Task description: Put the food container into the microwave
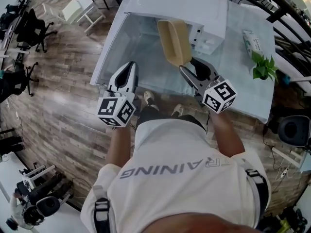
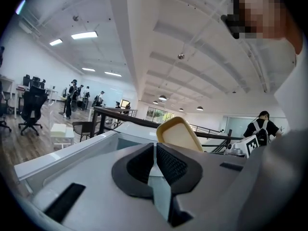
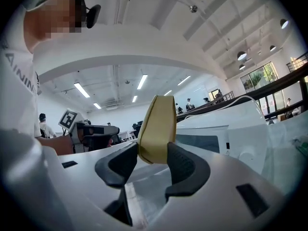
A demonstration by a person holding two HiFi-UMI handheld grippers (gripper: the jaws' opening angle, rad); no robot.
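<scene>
Tan food container held upright before white microwave
The shallow food container [image 1: 174,40] stands on edge, clamped low in the right gripper [image 1: 187,65] above the table [image 1: 243,81]; the boxy microwave [image 1: 180,4] sits at its far edge.

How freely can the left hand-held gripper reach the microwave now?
Probably yes: the left hand-held gripper is shut and empty, and only bare table lies between it and the microwave; the food container sits aside.
</scene>
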